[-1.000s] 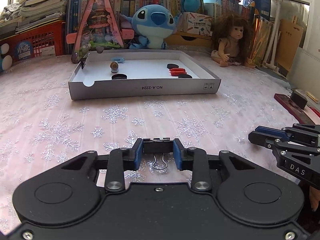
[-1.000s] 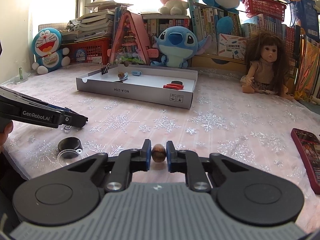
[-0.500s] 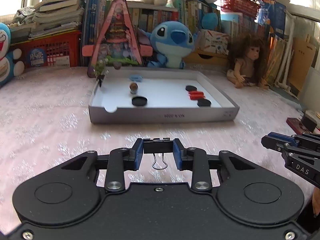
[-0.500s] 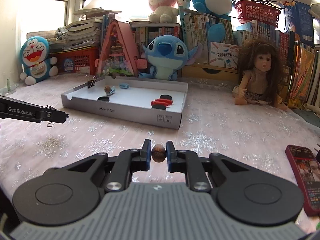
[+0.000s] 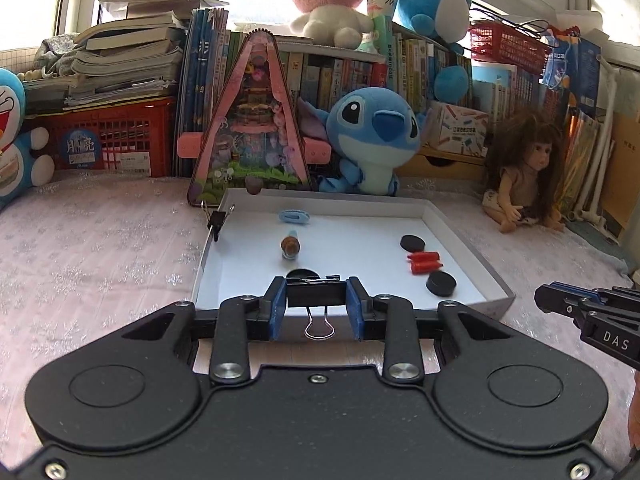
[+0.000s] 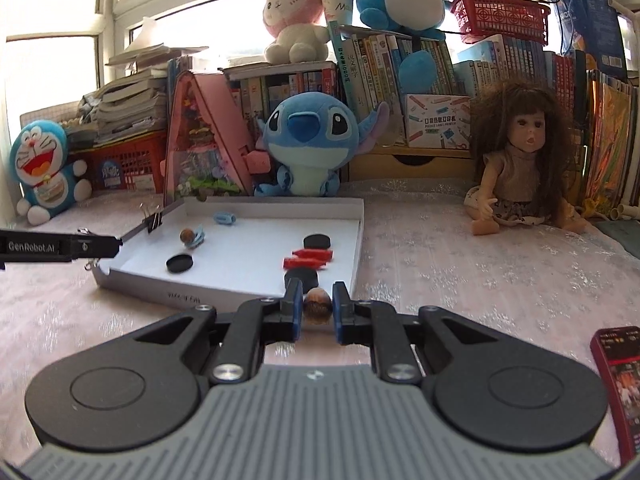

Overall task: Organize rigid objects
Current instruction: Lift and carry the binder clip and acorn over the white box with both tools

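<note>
My left gripper is shut on a black binder clip, held over the near edge of the white box lid. My right gripper is shut on a small brown ball, just short of the lid's near right corner. The lid holds black discs, red pieces, a brown ball on a blue clip, a blue oval clip and a binder clip on its left wall. The right gripper also shows in the left wrist view, the left gripper in the right wrist view.
A Stitch plush, a pink triangular toy house and a red crate stand behind the lid. A doll sits at the right. A red phone lies near right. Books fill the back.
Both grippers have risen and moved forward toward the lid, each still holding its object. The left one now hangs over the lid's near edge.
</note>
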### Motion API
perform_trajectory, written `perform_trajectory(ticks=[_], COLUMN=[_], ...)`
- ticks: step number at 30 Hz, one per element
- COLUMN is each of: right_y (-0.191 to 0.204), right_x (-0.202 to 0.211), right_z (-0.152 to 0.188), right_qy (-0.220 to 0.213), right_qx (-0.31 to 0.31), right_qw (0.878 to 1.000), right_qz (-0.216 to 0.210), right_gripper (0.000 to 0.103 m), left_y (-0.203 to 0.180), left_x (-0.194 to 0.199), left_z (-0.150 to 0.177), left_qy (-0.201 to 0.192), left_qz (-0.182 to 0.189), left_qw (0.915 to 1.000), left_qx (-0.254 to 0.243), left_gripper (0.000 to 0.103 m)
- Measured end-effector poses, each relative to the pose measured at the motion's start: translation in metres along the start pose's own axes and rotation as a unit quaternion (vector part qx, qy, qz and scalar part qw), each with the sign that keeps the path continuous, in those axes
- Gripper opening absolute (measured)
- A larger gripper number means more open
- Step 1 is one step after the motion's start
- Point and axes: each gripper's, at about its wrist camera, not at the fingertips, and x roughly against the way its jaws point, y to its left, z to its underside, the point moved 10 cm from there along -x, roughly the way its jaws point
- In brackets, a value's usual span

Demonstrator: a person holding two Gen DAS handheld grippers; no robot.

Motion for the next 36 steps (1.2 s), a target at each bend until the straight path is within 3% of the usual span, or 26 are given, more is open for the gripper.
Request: perform_trajectory(ticks=[14,23,36], right_y=[-0.006,-0.024,-0.024], right_x=[-0.061,-0.139,-0.214], right_z=[-0.025,-0.052,-0.054], right_qy=[0.017,0.06,0.094], right_qx=[-0.037,-0.095,-0.134], right_qw=[0.999,0.993,0.986], right_qz=[-0.013,-0.028,-0.025], right_gripper=[0.019,0.019,0.019], left_y=[0.008,0.019,0.02], left_x=[-0.066,-0.1,-0.125], left_z=[-0.001,0.011,0.006], left_qy=[0.043,0.086,0.085], left_qz=[-0.005,-0.006,-0.015], left_qw=[0.9989,0.9959,0.996], left_qx=[0.021,0.027,0.023], left_gripper=[0.03,0.03,0.029])
